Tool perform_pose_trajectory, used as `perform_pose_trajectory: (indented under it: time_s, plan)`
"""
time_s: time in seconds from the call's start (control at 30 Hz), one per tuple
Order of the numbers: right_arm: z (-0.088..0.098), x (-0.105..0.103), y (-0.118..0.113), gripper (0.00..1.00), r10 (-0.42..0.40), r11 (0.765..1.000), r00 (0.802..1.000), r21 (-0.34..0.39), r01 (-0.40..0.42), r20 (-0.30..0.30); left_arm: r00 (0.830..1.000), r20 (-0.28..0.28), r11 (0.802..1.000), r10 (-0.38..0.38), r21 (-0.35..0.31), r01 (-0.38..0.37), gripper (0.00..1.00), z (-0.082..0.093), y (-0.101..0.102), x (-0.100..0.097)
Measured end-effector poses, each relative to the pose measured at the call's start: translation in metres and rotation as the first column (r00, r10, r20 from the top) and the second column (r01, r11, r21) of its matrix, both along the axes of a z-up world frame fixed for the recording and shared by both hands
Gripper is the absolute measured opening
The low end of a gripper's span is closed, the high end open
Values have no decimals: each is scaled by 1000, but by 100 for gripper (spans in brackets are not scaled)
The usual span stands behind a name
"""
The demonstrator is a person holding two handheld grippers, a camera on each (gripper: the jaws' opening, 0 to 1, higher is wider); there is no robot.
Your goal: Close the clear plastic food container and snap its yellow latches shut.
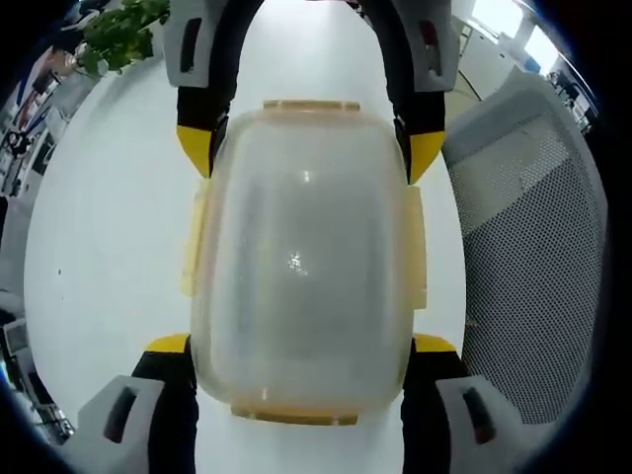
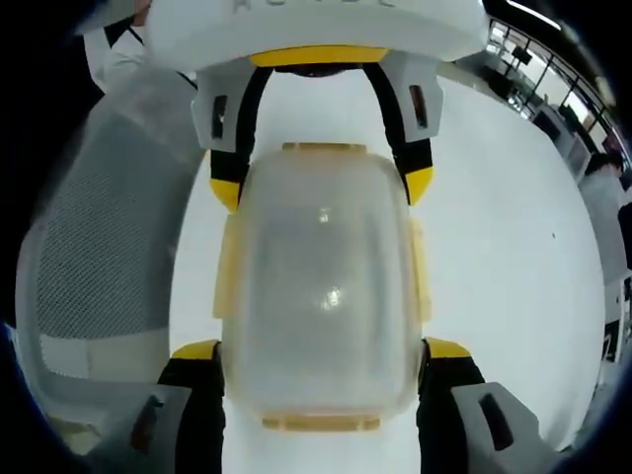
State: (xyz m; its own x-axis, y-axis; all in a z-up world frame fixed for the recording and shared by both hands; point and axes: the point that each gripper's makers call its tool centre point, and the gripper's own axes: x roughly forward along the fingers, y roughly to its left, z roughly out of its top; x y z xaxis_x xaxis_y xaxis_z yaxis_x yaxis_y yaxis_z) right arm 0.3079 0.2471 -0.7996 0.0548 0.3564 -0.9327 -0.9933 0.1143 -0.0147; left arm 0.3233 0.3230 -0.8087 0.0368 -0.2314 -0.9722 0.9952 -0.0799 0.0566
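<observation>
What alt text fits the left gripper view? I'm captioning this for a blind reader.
A clear plastic food container with yellow latches lies on a white table, flanked at one end by the left claw and at the far end by the right claw. A grey mesh chair stands beside it.

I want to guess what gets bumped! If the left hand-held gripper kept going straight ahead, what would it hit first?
Probably the clear food container: it sits between the left hand-held gripper jaws already. Past it, the right hand-held gripper faces back from the far end, though depth is hard to judge.

Chair (image 1: pixel 533 247) beside container (image 1: pixel 306 257); table (image 1: pixel 109 227) open.
</observation>
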Motion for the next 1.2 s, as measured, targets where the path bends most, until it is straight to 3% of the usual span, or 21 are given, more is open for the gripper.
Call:
perform_pose_trajectory:
  time_s: [1.2]
  plan:
    - [0,-1,27,81,1,1000,1000,6,-1,4,1000,0,1000,16,22,-16,86,-1,27,-2]
